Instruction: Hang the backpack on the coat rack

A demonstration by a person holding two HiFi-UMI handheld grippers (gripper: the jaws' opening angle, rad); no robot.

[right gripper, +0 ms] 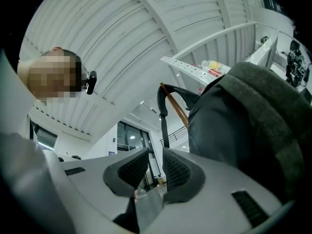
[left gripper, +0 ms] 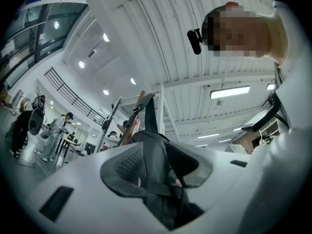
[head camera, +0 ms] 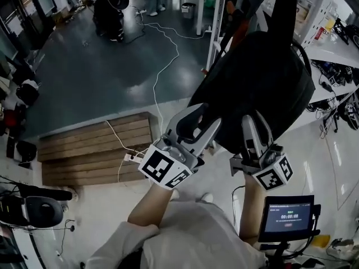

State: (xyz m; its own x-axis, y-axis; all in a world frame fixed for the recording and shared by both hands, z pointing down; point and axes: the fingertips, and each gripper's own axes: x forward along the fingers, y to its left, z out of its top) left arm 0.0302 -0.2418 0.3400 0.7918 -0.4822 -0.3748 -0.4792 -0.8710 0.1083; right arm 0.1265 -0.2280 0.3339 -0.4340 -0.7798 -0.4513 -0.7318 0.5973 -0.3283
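Note:
The black backpack (head camera: 258, 77) hangs by its top loop (right gripper: 162, 106) from a brown wooden peg (right gripper: 178, 106) of the coat rack (head camera: 216, 21). Both grippers point up at its lower part. My left gripper (head camera: 199, 119) sits at the bag's lower left corner with its jaws apart. In the left gripper view the left gripper (left gripper: 154, 147) has dark backpack (left gripper: 148, 136) fabric filling the gap, and pad contact is unclear. My right gripper (head camera: 257, 125) is under the bag's bottom. In the right gripper view the right gripper (right gripper: 156, 152) has a narrow gap showing only background, with the backpack (right gripper: 253, 116) to its right.
A wooden pallet (head camera: 95, 150) lies on the floor at the left with a power strip (head camera: 134, 157) and a white cable (head camera: 162, 66). A small screen (head camera: 289, 214) stands at the lower right. Cluttered shelving (head camera: 331, 49) is at the right. A black chair (head camera: 109, 4) stands far back.

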